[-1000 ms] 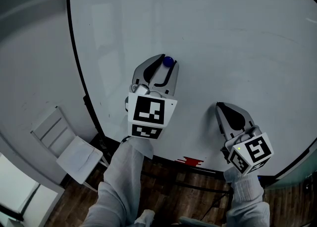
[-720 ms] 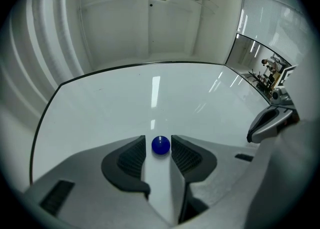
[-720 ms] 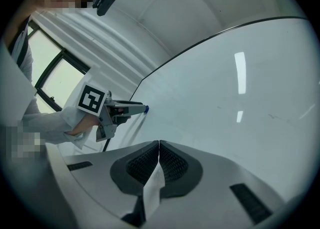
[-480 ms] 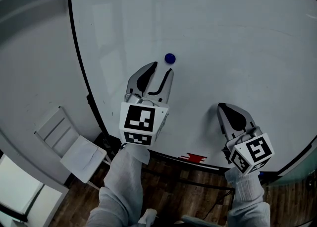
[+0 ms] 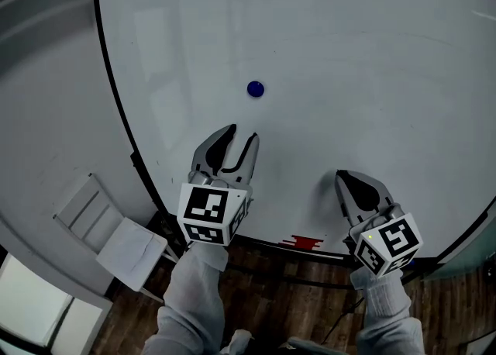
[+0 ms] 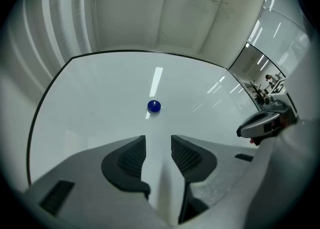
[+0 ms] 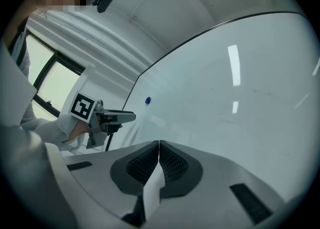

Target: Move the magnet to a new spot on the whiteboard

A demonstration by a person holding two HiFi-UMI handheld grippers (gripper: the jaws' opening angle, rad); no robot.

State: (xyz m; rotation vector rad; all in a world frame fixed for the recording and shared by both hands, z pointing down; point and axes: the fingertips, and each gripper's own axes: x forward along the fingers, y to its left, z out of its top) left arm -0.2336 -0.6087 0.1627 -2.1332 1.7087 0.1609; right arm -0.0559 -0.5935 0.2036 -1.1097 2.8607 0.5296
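In the head view the magnet is seen stuck to the whiteboard, free of both tools. The left gripper is held just below the magnet, its jaws spread and lately opened wider, with nothing between them. The right gripper, clenched and empty, is kept lower and to the magnet's right.

In the left gripper view the magnet is framed straight beyond the parted jaws, apart from them. The placing is judged done, and the retreat is best made straight back so the magnet is not nudged.

In the right gripper view bare board is shown right of the magnet. The black frame lies well off to the magnet's left.
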